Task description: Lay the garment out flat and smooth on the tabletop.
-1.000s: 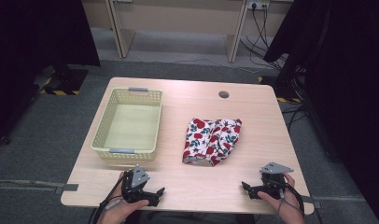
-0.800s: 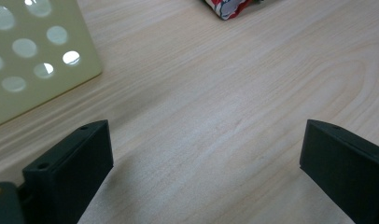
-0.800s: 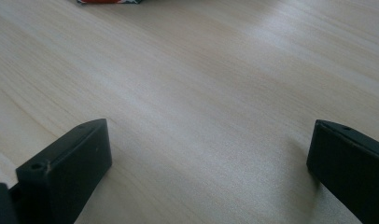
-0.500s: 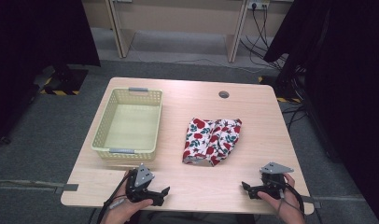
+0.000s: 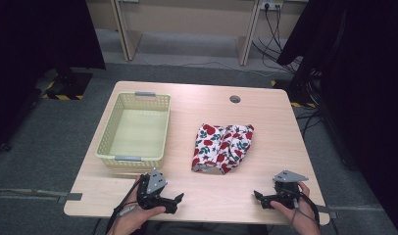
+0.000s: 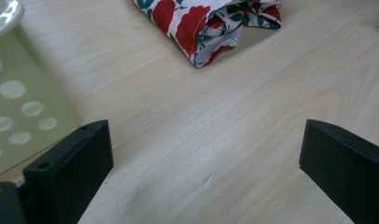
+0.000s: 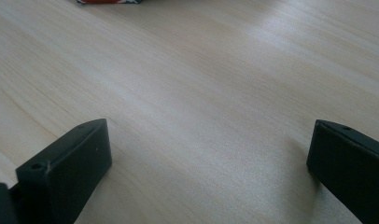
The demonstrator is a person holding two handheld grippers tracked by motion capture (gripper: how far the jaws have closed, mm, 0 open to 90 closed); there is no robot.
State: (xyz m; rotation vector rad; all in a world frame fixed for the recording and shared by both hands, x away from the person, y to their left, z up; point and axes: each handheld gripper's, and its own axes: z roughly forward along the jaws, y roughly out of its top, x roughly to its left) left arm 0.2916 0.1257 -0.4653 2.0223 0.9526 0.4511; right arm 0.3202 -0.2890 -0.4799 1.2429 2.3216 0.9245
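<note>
Plainly ahead and rightward of the left gripper (image 5: pixel 179 198), jaws wide apart, lies the folded cloth (image 5: pixel 222 147) mid-table beside the basket (image 5: pixel 133 159), long axis running away, with the right gripper (image 5: pixel 257 196), jaws likewise spread, about equally near.

There's the folded cloth (image 5: pixel 221 148) — white fabric printed with red roses and green leaves — lying flat near the middle of the wooden table (image 5: pixel 265 117), just right of the pale yellow basket (image 5: pixel 133 129) and apart from it. It's a loose, roughly rectangular bundle, its far edge rumpled, its near edge slightly lifted so the layers gape. From the left gripper view the near corner of the cloth (image 6: pixel 201 28) shows its white underside and stacked folds — resting on bare wood, nothing touching it.
</note>
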